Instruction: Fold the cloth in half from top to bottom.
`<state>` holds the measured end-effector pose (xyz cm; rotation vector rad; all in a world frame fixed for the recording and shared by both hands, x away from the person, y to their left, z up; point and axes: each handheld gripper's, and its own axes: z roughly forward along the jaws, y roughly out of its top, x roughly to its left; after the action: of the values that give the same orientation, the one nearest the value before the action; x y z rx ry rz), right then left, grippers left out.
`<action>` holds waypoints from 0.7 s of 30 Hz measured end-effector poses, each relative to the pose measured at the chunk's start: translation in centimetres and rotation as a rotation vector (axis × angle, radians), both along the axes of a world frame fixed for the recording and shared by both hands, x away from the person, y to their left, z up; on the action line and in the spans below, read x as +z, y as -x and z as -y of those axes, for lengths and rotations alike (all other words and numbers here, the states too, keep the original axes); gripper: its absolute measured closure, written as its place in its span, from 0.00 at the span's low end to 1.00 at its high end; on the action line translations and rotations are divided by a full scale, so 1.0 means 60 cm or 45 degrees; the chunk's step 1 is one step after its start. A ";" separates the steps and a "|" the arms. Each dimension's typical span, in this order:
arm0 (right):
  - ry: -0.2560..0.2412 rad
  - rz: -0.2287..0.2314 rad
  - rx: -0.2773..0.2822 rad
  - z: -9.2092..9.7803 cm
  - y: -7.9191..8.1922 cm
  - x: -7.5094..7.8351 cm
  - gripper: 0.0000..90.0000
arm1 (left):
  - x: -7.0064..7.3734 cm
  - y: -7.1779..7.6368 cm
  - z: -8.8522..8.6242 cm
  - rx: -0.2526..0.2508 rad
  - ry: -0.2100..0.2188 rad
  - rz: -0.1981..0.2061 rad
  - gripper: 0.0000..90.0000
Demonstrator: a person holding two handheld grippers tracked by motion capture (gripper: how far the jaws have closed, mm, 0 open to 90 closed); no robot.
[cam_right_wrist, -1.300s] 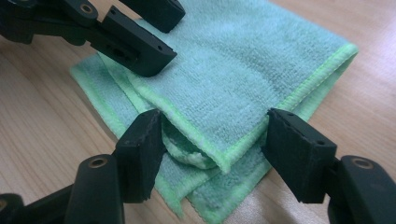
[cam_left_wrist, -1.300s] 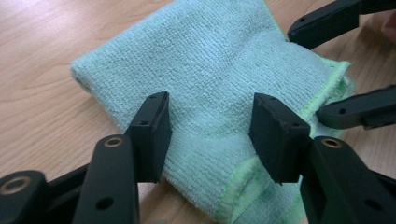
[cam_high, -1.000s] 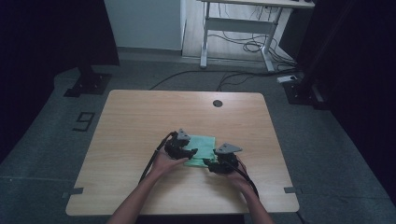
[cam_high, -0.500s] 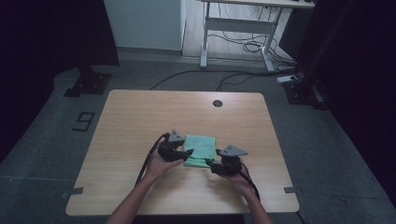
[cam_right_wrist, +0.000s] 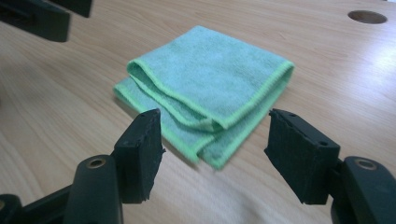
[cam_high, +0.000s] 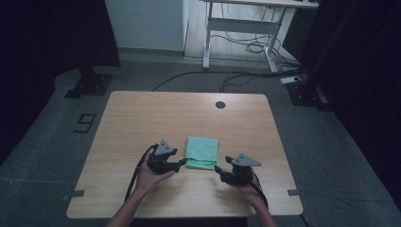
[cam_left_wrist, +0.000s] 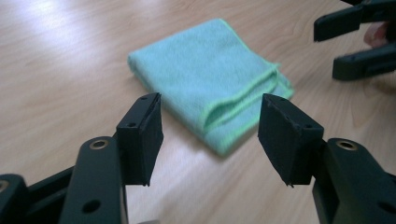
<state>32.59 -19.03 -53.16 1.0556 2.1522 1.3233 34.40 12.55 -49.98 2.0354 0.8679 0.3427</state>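
A folded green cloth point(cam_high: 202, 152) lies flat on the wooden table point(cam_high: 142, 118), near its front middle. My left gripper point(cam_high: 180, 163) sits just left of the cloth's near corner, open and holding nothing. In the left gripper view the cloth point(cam_left_wrist: 212, 79) lies a little beyond the gap of the left gripper point(cam_left_wrist: 210, 133), and the other gripper's jaws show at the upper right. My right gripper point(cam_high: 218, 169) rests to the right of the cloth's near edge, open and apart from it. The right gripper view shows the cloth point(cam_right_wrist: 210, 84) with its layered edges facing the right gripper point(cam_right_wrist: 212, 149).
A round cable hole point(cam_high: 220, 104) sits near the table's far edge. Beyond the table stand a white desk frame point(cam_high: 241, 33) with cables on the floor and a dark stand base point(cam_high: 90, 85) at the left.
Both grippers have drawn back from the cloth, the left toward the left and the right toward the front right. The cloth now lies folded and free on the table.
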 end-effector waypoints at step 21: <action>-0.016 -0.022 -0.056 0.048 0.081 -0.011 0.40 | -0.039 0.093 -0.059 0.043 -0.042 -0.002 0.44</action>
<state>27.71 -21.92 -53.83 1.1168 2.1232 1.3136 28.80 16.11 -52.29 2.0538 0.9038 0.3765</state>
